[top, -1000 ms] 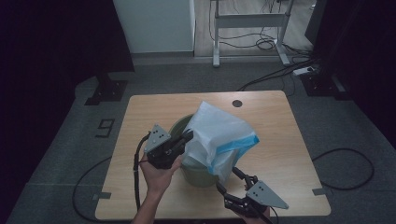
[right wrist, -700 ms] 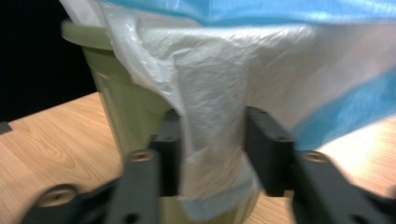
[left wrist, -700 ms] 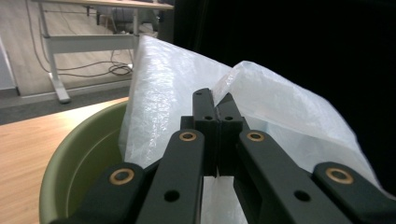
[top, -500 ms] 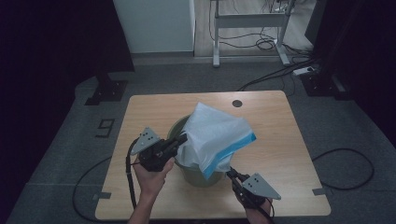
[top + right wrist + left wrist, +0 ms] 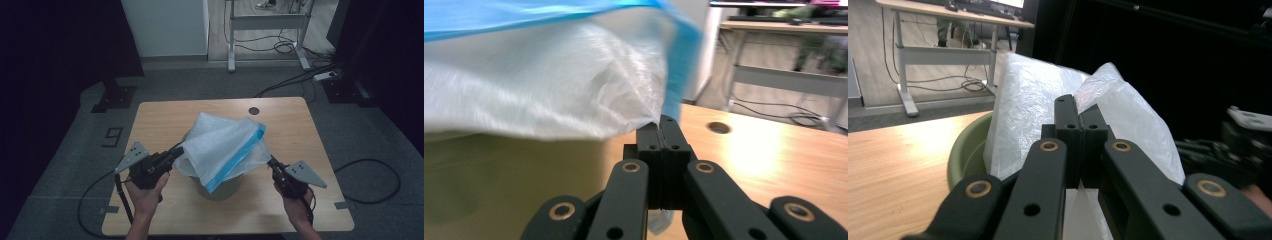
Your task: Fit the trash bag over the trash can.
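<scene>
The left tongs are clamped on the left edge of a white plastic bag; in the left gripper view the film is pinched between the closed tips and bulges up behind them. The right tongs have just closed on the bag's right edge, and in the right gripper view the film runs into the shut tips beside its blue rim. Between the two tongs the bag is stretched wide, hanging over a green bin that stands just below and between them; the bag's blue-edged mouth slants down toward the bin's near side. In the left gripper view the bin's rim lies just left of the tongs. Outward from each tongs the surface is bare wood: open room left of the left tongs up to the edge, and right of the right tongs to the far corner. A round hole sits beyond the bag near the far edge.
</scene>
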`<state>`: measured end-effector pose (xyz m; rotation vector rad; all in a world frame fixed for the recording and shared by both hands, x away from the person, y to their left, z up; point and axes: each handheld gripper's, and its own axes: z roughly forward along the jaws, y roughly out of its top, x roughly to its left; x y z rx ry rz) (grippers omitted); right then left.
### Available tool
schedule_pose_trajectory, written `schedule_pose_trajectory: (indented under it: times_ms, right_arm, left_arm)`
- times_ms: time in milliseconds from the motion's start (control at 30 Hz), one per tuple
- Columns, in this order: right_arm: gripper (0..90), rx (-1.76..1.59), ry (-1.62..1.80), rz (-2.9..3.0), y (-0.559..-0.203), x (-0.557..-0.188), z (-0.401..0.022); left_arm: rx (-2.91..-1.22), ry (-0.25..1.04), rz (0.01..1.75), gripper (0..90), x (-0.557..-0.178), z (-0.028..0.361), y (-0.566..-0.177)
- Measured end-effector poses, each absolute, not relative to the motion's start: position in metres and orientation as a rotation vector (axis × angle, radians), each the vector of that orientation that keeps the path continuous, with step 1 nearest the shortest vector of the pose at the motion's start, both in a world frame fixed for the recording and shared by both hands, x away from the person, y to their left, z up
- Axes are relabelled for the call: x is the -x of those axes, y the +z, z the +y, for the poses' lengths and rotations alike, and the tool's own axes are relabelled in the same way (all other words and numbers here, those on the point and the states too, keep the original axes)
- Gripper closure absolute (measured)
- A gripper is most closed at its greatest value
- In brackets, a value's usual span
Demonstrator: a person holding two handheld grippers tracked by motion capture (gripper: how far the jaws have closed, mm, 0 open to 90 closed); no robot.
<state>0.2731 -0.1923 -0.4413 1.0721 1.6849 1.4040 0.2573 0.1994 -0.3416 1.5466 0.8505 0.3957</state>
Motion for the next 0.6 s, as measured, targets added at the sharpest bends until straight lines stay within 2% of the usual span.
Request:
schedule_pose_trajectory:
  times_ms: [233,600]
  right_arm:
    - [88.9,-1.124,1.319,1.678,-0.431,-0.311,-0.209]
    - [88.8,-1.174,1.263,1.679,-0.419,-0.359,-0.205]
  left_arm:
    - [-1.531,0.371,0.841,90.0,-0.25,0.215,-0.347]
    - [-1.54,0.333,0.853,90.0,-0.231,0.231,-0.372]
